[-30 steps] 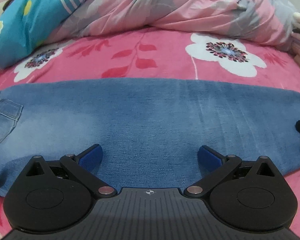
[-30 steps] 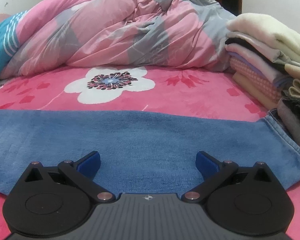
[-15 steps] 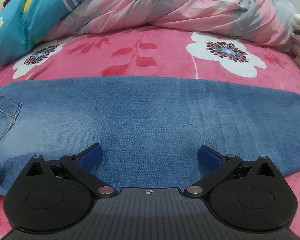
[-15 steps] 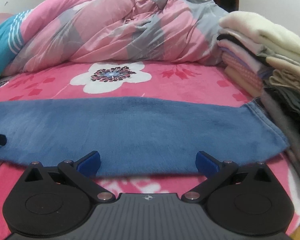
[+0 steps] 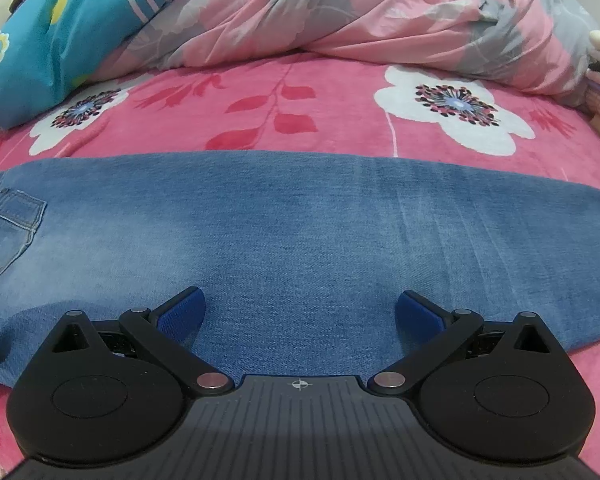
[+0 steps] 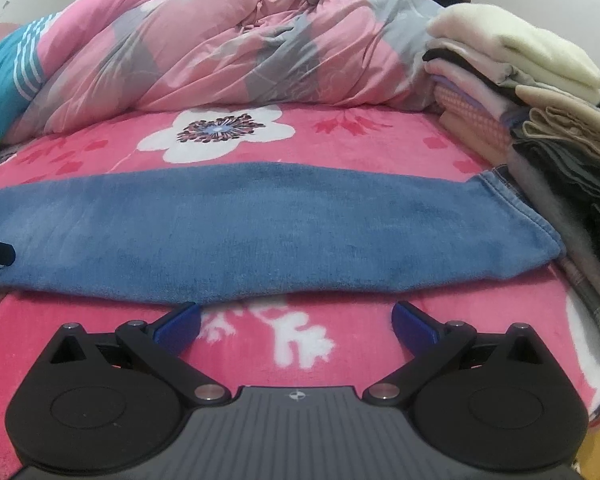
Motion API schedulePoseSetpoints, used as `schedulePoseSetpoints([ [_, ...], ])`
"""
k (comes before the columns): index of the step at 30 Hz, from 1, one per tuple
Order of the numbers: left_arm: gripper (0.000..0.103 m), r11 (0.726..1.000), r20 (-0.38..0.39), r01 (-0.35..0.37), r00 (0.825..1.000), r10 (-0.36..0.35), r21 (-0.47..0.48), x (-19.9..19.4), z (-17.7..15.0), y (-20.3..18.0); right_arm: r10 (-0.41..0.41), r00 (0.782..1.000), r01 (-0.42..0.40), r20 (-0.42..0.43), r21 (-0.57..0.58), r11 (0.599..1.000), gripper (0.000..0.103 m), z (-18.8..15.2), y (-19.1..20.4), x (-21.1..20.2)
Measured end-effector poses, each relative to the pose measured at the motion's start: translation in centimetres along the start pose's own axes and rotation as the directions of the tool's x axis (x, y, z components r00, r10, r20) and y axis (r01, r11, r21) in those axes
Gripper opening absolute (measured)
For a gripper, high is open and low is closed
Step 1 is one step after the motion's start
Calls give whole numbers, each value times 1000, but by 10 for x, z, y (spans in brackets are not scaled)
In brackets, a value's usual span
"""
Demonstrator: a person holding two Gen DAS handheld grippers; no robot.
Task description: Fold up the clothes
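Jeans (image 5: 300, 232) lie flat on the bed (image 5: 300, 96), long axis running straight across in front of both my grippers, pocket (image 5: 8, 232) end off to the left, hem (image 6: 516, 204) to the right beside the stack (image 6: 532, 120) of folded clothes. My left gripper (image 5: 300, 312) hangs over the denim itself, fingers spread wide with nothing between them, cloth directly under and ahead of it. My right gripper (image 6: 296, 320) is just as wide apart and empty, but sits short of the near edge: the leg lies just ahead, bare blanket beneath the fingers. So the left is nearer the cloth. I judge the next fold goes lengthwise, hem toward pocket, and the right must first reach forward and rightward to catch the hem.
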State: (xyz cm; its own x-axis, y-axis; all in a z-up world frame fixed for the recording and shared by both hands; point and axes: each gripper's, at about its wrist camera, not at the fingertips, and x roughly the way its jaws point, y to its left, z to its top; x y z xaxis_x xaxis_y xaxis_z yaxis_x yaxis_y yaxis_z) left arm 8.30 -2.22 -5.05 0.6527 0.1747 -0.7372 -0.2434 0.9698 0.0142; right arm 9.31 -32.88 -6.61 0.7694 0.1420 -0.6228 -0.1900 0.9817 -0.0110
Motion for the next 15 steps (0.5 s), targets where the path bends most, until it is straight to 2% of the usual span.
schedulePoseSetpoints([
  [10,103,1000,23,1,1000,-1,-2,-2,-4,1,3,1000,-3,-9,15,1000,103,-2,-1,-2],
  [15,103,1000,28,13,1000,-12,-5,-2,-5,3,55,999,-54,-3,143,988,103,-3,-22,-12],
])
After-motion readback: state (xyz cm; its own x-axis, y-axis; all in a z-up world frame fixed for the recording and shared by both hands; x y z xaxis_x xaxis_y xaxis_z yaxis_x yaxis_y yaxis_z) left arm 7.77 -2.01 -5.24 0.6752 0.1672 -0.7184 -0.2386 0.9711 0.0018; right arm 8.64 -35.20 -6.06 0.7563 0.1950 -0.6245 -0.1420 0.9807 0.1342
